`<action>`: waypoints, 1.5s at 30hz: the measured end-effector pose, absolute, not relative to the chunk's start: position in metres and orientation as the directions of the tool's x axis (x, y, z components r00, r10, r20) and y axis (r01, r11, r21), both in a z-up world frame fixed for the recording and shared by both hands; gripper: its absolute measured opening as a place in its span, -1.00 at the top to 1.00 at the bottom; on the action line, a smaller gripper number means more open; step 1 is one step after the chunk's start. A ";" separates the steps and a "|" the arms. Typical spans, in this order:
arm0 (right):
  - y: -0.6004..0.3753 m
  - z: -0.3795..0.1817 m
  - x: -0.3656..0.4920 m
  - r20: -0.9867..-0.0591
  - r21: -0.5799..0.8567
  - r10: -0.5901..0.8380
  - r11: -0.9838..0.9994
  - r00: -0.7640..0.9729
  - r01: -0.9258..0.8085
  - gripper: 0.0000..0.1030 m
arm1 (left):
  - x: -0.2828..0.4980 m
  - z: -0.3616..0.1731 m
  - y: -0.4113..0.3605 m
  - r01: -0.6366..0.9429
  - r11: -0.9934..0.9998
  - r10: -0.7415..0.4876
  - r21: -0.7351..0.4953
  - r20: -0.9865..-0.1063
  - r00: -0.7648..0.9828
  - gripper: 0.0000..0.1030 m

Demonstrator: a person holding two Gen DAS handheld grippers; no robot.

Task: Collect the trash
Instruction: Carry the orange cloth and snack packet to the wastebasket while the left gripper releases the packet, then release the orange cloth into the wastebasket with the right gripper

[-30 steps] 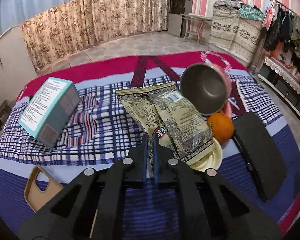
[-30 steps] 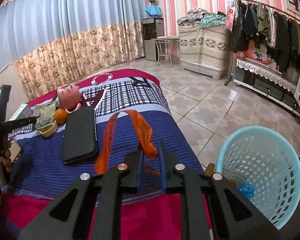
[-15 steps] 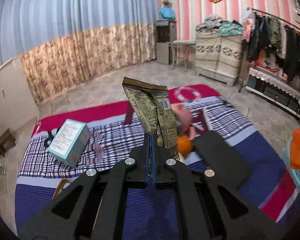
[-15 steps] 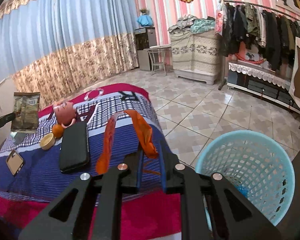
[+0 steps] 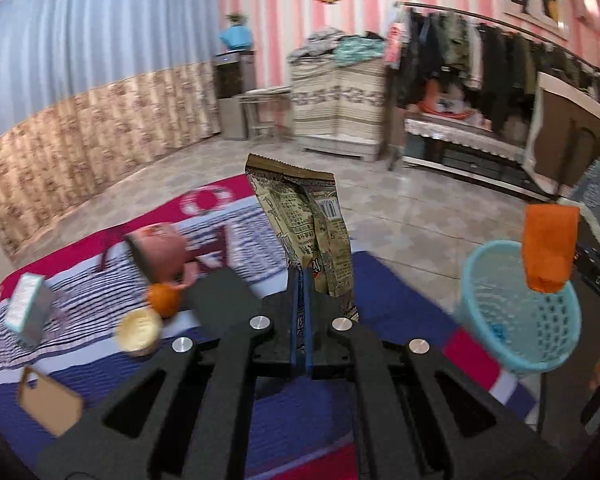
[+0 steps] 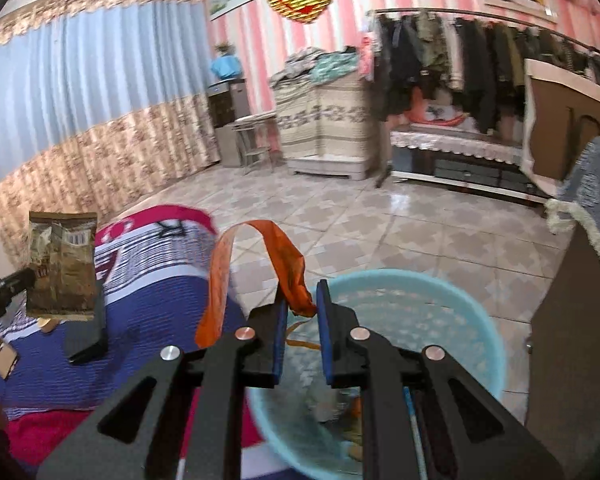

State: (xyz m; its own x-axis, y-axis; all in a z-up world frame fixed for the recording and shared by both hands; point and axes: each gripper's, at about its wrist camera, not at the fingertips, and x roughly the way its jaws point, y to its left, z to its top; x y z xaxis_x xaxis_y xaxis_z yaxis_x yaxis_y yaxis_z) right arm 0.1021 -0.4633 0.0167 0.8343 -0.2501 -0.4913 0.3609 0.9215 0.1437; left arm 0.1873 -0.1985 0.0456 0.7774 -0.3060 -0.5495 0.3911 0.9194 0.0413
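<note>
My left gripper (image 5: pixel 300 280) is shut on a brown snack wrapper (image 5: pixel 304 224) and holds it upright above the bed; the wrapper also shows in the right wrist view (image 6: pixel 62 264). My right gripper (image 6: pixel 302 300) hangs over the light blue mesh basket (image 6: pixel 452 312), its jaws parted, with an orange wrapper strip (image 6: pixel 284 264) still between the fingers, touching the left one. In the left wrist view the orange wrapper (image 5: pixel 548 248) hangs over the basket (image 5: pixel 520 320), which stands on the floor beside the bed.
On the bed's striped blanket (image 5: pixel 240 240) lie a pink cup (image 5: pixel 160 252), an orange (image 5: pixel 162 300), a small yellow lid (image 5: pixel 138 330), a black case (image 5: pixel 220 304), a teal box (image 5: pixel 24 312) and a tan phone case (image 5: pixel 48 404). A wooden cabinet (image 6: pixel 572 360) stands right of the basket.
My left gripper lifted the snack wrapper off the bed and swung right towards the basket. My right gripper moved over the basket and its jaws have opened around the orange strip.
</note>
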 end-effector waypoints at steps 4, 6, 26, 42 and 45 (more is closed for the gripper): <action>-0.497 0.017 0.079 -0.486 0.147 -0.324 0.885 0.812 0.441 0.71 | 0.179 0.041 -0.237 0.452 0.891 -0.359 0.046 -0.540 0.762 0.99; -0.512 0.016 0.070 -0.486 0.159 -0.351 0.865 0.801 0.475 0.71 | 0.175 0.038 -0.256 0.479 0.876 -0.381 0.050 -0.538 0.752 0.98; -0.563 0.001 0.046 -0.520 0.169 -0.425 0.799 0.741 0.577 0.71 | 0.147 -0.010 -0.384 0.636 0.762 -0.464 0.118 -0.585 0.665 0.97; -0.559 -0.004 0.058 -0.559 0.164 -0.419 0.790 0.716 0.591 0.71 | 0.152 -0.002 -0.347 0.481 0.865 -0.357 0.142 -0.499 0.790 -0.81; -0.551 -0.006 0.066 -0.571 0.145 -0.418 0.796 0.707 0.588 0.71 | 0.155 0.003 -0.330 0.441 0.890 -0.339 0.117 -0.477 0.811 -0.89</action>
